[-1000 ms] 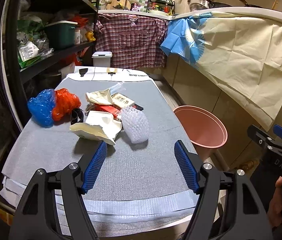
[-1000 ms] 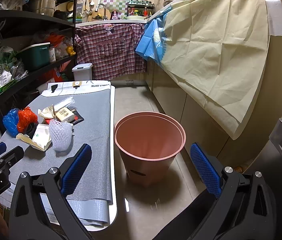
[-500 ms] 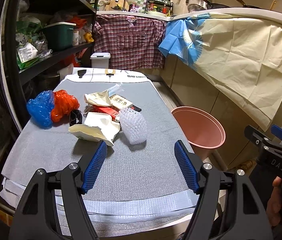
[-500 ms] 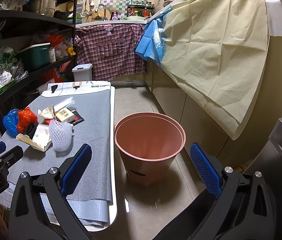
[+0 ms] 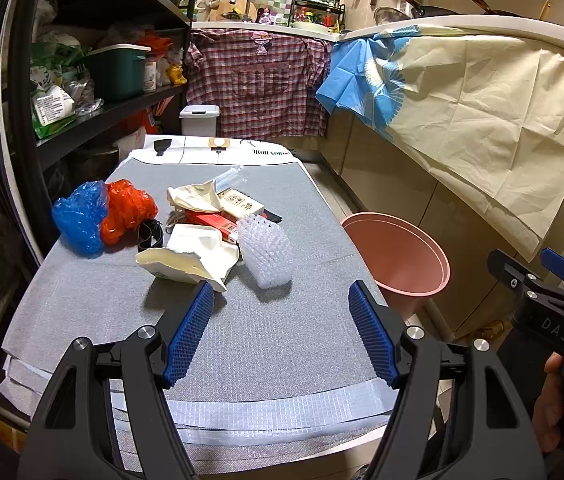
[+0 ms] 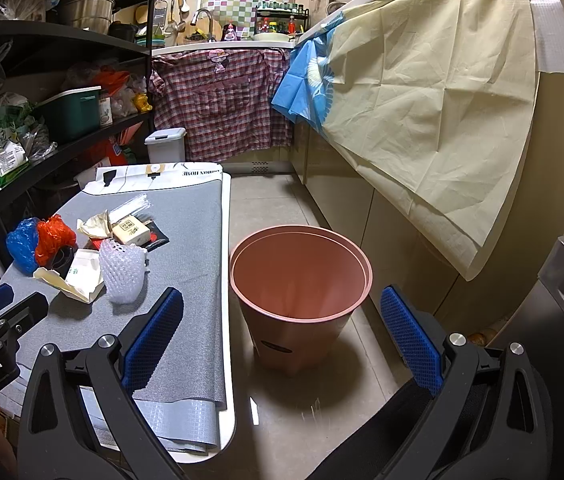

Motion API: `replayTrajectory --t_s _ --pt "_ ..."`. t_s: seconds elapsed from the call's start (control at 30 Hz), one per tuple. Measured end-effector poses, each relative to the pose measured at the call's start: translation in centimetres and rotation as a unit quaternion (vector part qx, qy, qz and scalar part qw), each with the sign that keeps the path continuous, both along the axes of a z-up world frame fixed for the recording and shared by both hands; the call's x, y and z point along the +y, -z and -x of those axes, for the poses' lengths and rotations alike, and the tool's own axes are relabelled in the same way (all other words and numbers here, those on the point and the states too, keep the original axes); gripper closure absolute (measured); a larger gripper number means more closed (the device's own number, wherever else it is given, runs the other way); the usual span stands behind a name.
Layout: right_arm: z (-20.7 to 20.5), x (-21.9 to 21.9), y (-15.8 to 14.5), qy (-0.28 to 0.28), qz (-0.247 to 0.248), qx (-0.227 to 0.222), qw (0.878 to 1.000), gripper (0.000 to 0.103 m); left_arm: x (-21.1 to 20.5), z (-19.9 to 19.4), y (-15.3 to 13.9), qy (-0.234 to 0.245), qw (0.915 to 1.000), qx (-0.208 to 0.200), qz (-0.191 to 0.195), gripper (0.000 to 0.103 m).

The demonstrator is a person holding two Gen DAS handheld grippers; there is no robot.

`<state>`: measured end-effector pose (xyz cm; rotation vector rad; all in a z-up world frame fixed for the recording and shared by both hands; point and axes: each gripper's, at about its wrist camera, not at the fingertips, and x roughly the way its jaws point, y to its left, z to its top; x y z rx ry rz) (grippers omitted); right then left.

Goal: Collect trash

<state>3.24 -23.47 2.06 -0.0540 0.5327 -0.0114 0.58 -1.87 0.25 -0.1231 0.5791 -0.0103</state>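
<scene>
Since the trash pile (image 5: 201, 236) sits on the far left of the gray mat (image 5: 273, 336), I should reach slow for the near white foam net (image 5: 266, 254) | left gripper (image 5: 281, 320) and right gripper (image 6: 282, 332) wide open, holding nothing | pink bin (image 6: 302, 276) on the floor, right of the table | dark shelves (image 5: 113, 108) left, cloth-covered counter (image 5: 482, 100) right

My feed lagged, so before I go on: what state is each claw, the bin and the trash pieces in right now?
Left claw: open, empty, above the table's near end.
Right claw: open, empty, pointed towards the bin.
Pink bin: upright on the floor, empty.
White foam net: on the table, untouched.
Torn paper carton: crumpled, on the table.
Blue bag and orange bag: crumpled, side by side.
</scene>
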Motion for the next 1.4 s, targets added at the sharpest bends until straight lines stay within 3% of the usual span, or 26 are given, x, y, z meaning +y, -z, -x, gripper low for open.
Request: replayTrajectory --t_s 0.97,1.4 --pt "-0.5 0.5 -0.3 -0.011 -0.019 0.005 1.0 0.006 0.0 -0.1 0.1 -0.001 1.0 0.0 0.001 0.035" --pt "-3.4 4.2 -1.8 -0.075 -0.035 -0.015 0.996 0.009 3.7 -2.9 -0.8 -0.058 0.9981 0.007 0.02 0.036"
